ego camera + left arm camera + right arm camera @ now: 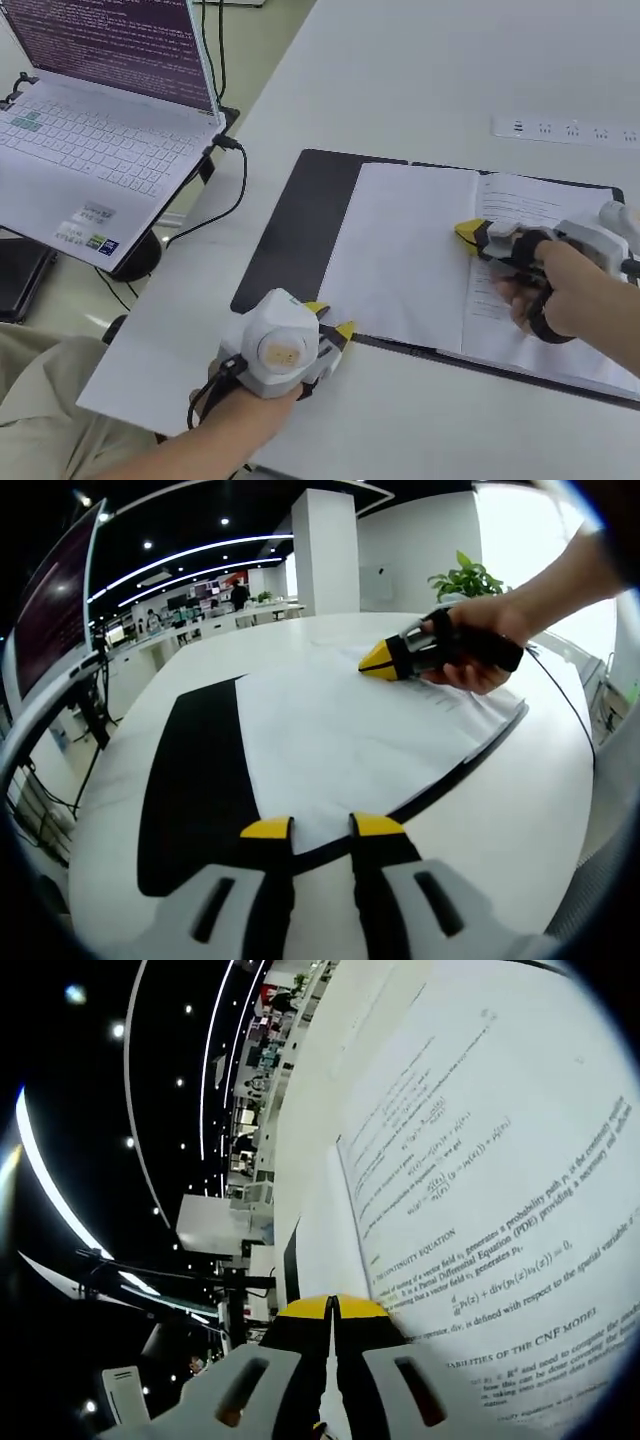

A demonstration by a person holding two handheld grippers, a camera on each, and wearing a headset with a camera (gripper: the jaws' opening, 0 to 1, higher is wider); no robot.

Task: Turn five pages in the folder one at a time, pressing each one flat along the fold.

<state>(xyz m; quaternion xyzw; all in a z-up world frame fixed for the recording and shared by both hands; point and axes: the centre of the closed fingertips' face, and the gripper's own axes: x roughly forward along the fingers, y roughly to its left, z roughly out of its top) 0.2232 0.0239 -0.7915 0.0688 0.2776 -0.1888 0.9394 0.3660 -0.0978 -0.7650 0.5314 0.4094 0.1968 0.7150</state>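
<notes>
- The open black folder [290, 230] of white pages lies toward the near edge of the white worktop [420, 80].
- My right claw [468, 235], jaws together, rests on the fold, I think to flatten the turned page [400, 250].
- My left claw [330, 322], jaws apart and empty, sits at the folder's near edge, perhaps to steady it.
</notes>
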